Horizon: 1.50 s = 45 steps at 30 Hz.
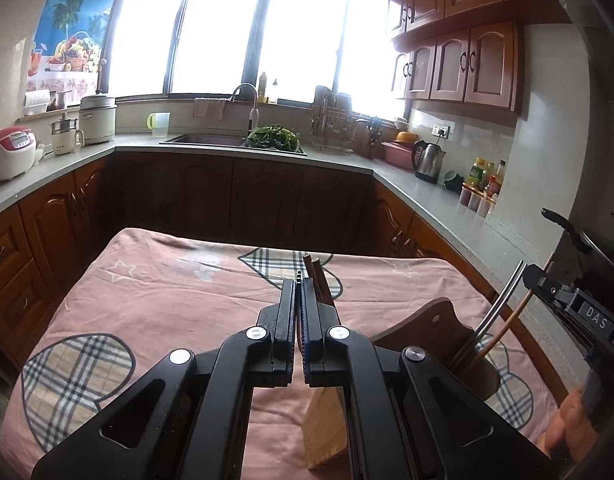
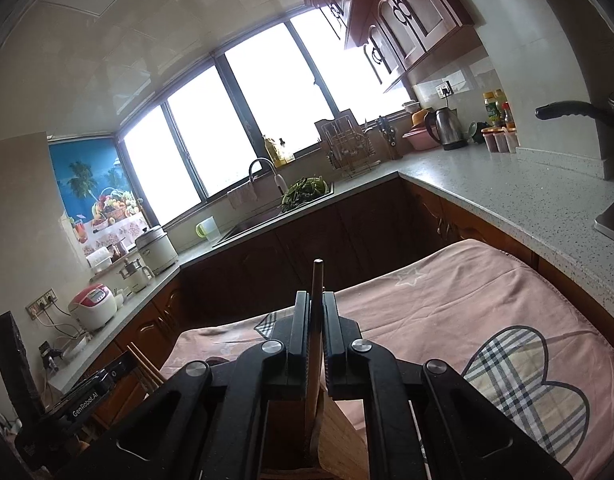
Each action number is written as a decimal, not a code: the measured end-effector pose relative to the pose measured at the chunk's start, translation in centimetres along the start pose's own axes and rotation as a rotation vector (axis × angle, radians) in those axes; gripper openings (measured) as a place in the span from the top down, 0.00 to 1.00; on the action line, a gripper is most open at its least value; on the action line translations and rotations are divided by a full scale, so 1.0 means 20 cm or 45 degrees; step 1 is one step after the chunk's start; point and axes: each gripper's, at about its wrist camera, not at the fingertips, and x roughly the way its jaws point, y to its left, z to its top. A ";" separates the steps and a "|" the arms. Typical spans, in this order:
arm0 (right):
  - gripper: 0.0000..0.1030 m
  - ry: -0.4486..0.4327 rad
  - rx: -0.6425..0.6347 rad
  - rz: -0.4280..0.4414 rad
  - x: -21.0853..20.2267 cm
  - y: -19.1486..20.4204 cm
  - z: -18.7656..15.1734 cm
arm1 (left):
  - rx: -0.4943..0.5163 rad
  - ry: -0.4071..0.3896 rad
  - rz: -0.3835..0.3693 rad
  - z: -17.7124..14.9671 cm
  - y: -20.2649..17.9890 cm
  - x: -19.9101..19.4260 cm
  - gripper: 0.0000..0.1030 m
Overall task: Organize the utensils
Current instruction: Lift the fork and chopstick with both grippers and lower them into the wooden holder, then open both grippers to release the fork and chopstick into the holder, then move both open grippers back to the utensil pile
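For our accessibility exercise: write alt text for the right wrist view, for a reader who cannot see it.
The right gripper has its jaws shut on a slim wooden utensil handle above a wooden holder on a pink cloth-covered table. Behind it are dark kitchen cabinets, a sink and bright windows.

You're facing a U-shaped kitchen: a speckled grey counter (image 1: 339, 158) runs along three walls over dark wooden base cabinets (image 1: 243, 196). A wide bank of windows (image 1: 243, 36) behind the sink (image 1: 203, 139) floods the room with white daylight (the panes are blown out). Reddish wooden wall cabinets (image 1: 459, 64) hang above the counter's right run, a tropical fruit poster (image 1: 73, 32) covers the left wall, and pale tiles line the ceiling (image 2: 119, 40).
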 end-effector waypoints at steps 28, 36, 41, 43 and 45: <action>0.50 0.086 0.011 0.004 0.02 0.00 -0.06 | 0.004 0.033 -0.082 -0.02 -0.03 -0.03 0.54; 0.31 0.068 0.029 0.012 -0.04 -0.01 -0.05 | -0.013 0.034 -0.080 -0.03 -0.01 -0.08 0.44; 0.21 0.054 0.028 0.027 -0.09 -0.01 -0.05 | -0.024 0.035 -0.079 -0.04 0.01 -0.11 0.30; 0.19 0.052 0.031 0.031 -0.12 -0.01 -0.05 | -0.025 0.032 -0.078 -0.05 0.01 -0.14 0.25; 0.14 0.048 0.030 0.038 -0.15 -0.01 -0.05 | -0.025 0.030 -0.075 -0.06 0.02 -0.17 0.20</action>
